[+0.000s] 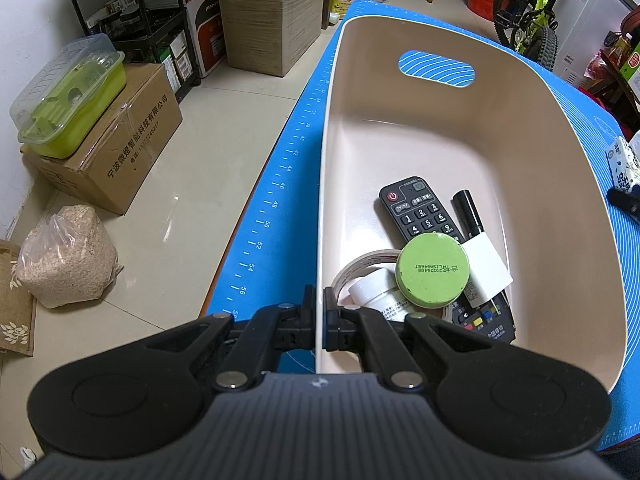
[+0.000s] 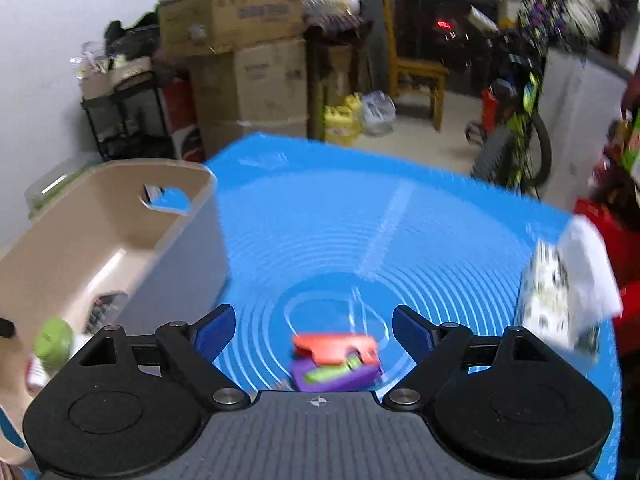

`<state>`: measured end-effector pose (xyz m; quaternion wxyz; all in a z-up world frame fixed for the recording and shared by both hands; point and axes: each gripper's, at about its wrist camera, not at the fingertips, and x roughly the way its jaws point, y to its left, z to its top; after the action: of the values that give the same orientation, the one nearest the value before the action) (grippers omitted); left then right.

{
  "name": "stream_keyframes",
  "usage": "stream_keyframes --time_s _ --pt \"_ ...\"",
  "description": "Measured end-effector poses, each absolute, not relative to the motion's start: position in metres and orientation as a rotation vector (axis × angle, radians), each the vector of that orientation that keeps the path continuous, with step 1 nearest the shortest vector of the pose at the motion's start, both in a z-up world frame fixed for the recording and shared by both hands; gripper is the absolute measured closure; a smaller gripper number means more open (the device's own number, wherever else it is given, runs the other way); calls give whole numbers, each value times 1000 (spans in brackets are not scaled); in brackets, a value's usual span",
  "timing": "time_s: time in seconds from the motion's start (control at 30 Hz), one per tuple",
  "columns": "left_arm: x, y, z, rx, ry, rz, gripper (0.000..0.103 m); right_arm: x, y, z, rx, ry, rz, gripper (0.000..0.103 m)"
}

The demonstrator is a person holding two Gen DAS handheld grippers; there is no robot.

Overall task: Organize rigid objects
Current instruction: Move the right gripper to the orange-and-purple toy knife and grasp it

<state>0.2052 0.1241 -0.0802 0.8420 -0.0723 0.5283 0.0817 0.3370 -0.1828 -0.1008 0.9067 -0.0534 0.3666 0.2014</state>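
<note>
blue mat [image 2: 400,216], blurred toy [image 2: 336,362] half hidden below right gripper [image 2: 314,330]

The left gripper [image 1: 319,304] is seen at the lower centre of the left wrist view, tilted steeply downward, its jaws pinched together on the near rim of the beige bin [image 1: 320,208]. The right gripper [image 2: 314,330] is seen at the lower centre of the blurred right wrist view, angled downward, its blue-padded fingers [image 2: 216,330] spread wide apart with nothing gripped.
</note>
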Motion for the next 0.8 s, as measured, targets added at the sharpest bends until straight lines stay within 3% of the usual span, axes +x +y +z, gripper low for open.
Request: stream_keyframes --time_s 0.33,0.8 --pt "205 124 -80 -152 1116 173 100 345 -189 -156 -161 836 394 12" --pt "206 124 -80 -152 1116 173 100 354 -174 -187 -211 818 402 12"
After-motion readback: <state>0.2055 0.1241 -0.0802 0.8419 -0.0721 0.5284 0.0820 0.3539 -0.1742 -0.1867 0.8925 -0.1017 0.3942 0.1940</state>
